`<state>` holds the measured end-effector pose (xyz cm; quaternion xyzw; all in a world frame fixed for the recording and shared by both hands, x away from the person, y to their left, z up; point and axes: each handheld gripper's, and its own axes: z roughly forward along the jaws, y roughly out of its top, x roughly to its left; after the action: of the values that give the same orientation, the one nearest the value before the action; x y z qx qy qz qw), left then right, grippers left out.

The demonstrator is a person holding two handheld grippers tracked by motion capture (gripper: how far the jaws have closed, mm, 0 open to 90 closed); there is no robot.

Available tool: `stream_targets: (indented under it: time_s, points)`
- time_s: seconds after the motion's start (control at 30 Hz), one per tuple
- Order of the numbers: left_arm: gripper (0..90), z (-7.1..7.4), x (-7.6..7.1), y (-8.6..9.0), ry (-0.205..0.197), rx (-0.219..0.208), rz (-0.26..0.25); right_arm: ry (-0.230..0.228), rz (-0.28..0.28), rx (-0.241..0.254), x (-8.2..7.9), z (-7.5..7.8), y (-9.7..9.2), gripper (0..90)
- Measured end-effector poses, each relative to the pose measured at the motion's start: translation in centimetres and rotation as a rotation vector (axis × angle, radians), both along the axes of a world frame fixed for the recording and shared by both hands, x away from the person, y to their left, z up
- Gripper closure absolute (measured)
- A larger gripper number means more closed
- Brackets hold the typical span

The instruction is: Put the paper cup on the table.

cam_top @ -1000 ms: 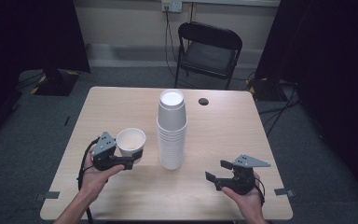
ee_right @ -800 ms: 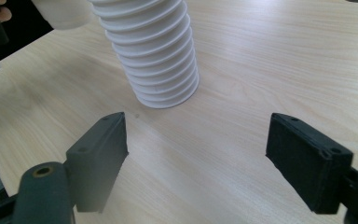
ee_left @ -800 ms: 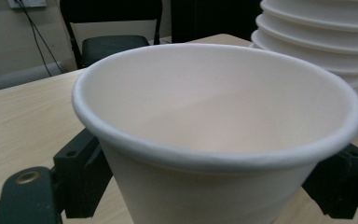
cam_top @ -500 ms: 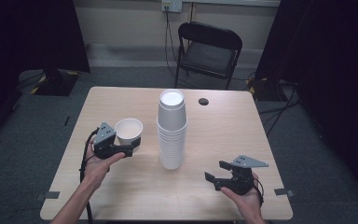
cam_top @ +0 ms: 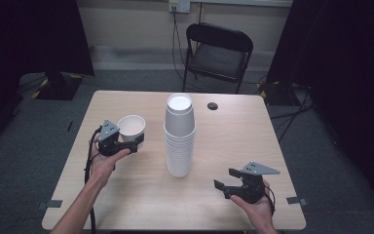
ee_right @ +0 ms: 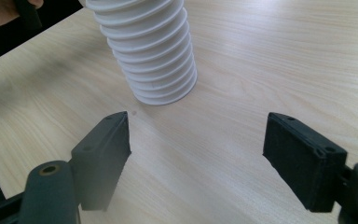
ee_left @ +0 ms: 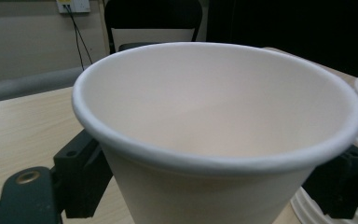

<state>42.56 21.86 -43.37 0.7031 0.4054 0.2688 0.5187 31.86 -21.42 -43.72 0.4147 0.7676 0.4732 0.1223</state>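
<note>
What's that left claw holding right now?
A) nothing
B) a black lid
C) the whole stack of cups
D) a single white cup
D: the left claw is shut on a single white cup, upright, apart from the cup stack.

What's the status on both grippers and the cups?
Left gripper shut on single cup, upright. Right gripper open, empty. Cup stack mid-table, nothing blocking.

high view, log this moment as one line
left gripper: shut on single cup, upright | right gripper: open, empty | cup stack: upside down on table
</note>
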Motion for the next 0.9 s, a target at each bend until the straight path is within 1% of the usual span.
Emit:
stream_targets:
  time_s: [0.17, 0.23, 0.3, 0.33, 0.4, 0.47, 0.53, 0.6, 0.67, 0.7, 0.73, 0.77, 0.83, 0.87, 0.9]
  points:
    - [14.5, -1.3, 1.1, -0.2, 0.037, -0.009, 0.006, 0.002, 0.005, -0.005, 0.1, -0.1, 0.0, 23.5]
    - [14.5, -1.9, 1.6, -0.2, 0.061, 0.005, 0.003, 0.004, 0.007, -0.004, 0.1, -0.2, 0.1, 23.6]
    - [14.5, -2.5, 1.9, -0.4, 0.084, 0.031, -0.009, 0.003, 0.008, -0.006, 0.1, -0.2, 0.1, 23.8]
    - [14.5, -2.7, 2.1, -0.4, 0.095, 0.047, -0.007, 0.004, 0.009, -0.005, 0.1, -0.2, 0.0, 23.8]
    - [14.5, -3.0, 2.3, -0.5, 0.102, 0.039, -0.005, 0.006, 0.006, -0.002, 0.2, -0.2, 0.0, 23.9]
    - [14.4, -3.2, 2.5, -0.5, 0.104, 0.059, 0.0, 0.009, 0.007, 0.001, 0.2, -0.2, -0.1, 23.9]
    - [14.4, -3.5, 2.7, -0.6, 0.11, 0.065, -0.004, 0.013, 0.004, 0.001, 0.4, -0.4, -0.2, 24.0]
    - [14.4, -3.7, 2.7, -0.8, 0.12, 0.084, -0.006, 0.017, 0.003, 0.002, 0.6, -0.5, -0.3, 24.0]
    - [14.3, -4.0, 2.8, -0.8, 0.139, 0.095, -0.014, 0.023, 0.006, 0.004, 0.8, -0.6, -0.4, 24.2]
    - [14.3, -4.1, 2.8, -0.8, 0.143, 0.096, -0.02, 0.024, 0.003, 0.004, 0.7, -0.6, -0.4, 24.3]
    - [14.1, -4.2, 2.6, -0.8, 0.136, 0.077, -0.01, 0.025, 0.002, 0.006, 0.7, -0.7, -0.4, 24.4]
    - [14.1, -4.3, 2.6, -0.8, 0.14, 0.073, -0.009, 0.026, 0.002, 0.01, 0.6, -0.7, -0.5, 24.7]
    - [14.1, -4.3, 2.5, -0.9, 0.139, 0.087, -0.026, 0.025, 0.0, 0.009, 0.4, -0.7, -0.5, 24.7]
    - [14.1, -4.3, 2.5, -0.9, 0.144, 0.083, -0.025, 0.023, 0.001, 0.007, 0.3, -0.8, -0.5, 24.7]
    - [14.1, -4.3, 2.5, -0.9, 0.151, 0.088, -0.03, 0.024, 0.001, 0.007, 0.3, -0.8, -0.5, 24.7]
